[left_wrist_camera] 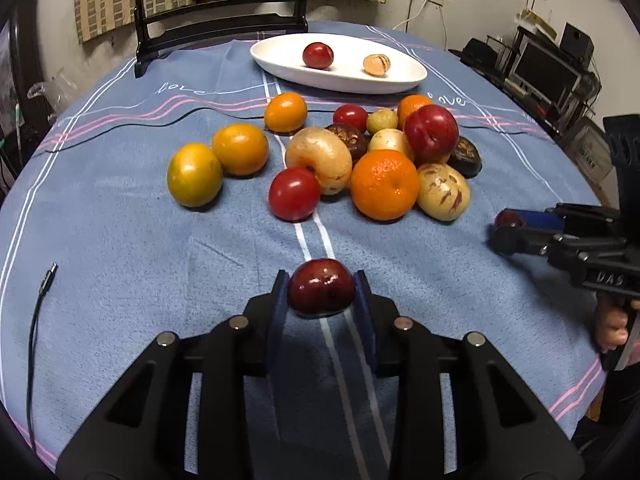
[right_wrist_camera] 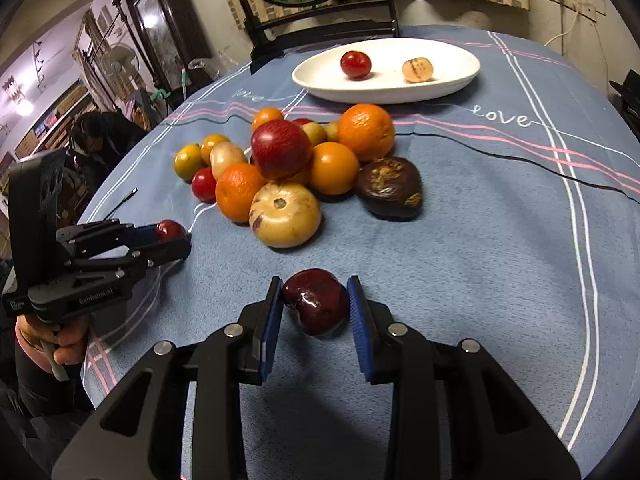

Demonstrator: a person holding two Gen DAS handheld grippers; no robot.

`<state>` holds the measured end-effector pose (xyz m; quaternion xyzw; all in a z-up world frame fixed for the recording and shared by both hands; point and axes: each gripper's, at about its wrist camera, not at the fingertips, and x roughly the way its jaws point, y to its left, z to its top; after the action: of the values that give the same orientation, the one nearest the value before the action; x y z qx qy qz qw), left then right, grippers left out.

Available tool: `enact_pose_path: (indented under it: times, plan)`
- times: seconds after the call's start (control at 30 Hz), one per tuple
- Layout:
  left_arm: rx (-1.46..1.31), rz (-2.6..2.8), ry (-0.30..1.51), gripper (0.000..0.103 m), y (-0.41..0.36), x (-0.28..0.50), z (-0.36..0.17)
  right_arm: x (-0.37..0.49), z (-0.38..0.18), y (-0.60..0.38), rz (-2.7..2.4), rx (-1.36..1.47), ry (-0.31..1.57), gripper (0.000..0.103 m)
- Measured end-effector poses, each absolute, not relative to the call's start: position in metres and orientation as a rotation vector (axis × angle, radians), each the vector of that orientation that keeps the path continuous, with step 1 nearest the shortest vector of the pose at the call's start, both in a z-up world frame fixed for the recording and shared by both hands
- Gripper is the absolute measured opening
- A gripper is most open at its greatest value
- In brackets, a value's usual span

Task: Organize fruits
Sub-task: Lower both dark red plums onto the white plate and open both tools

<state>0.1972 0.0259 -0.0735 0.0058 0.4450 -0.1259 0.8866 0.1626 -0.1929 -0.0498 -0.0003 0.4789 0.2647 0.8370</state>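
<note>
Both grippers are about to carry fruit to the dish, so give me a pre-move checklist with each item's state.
1. Left gripper shut on its dark red fruit: ok, both pads press it.
2. Right gripper shut on its own dark red fruit: ok, pads touch both sides.
3. Free room in the white oval dish: ok, it holds only a red fruit and a tan striped fruit.
4. Held fruits clear of the tablecloth: cannot tell.
5. Fruit pile lies between grippers and dish: not ok for a low path; lift over it.
6. Grippers apart from each other: ok.
</note>
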Motion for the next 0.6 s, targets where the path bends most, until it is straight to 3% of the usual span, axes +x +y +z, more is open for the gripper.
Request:
enact_pose_path:
  times: [0.33,0.6]
  plan:
    - [-0.067,-0.339,0.919,0.033,0.037,0.200,-0.063,0.176,-0.025,-0.186,0.622,-0.036,0.995,0.033]
    - [-0.013,-0.407,0.820,0.033,0.032,0.250,-0.005,0.234,0.012,-0.180,0.596,-0.063,0.853,0.033]
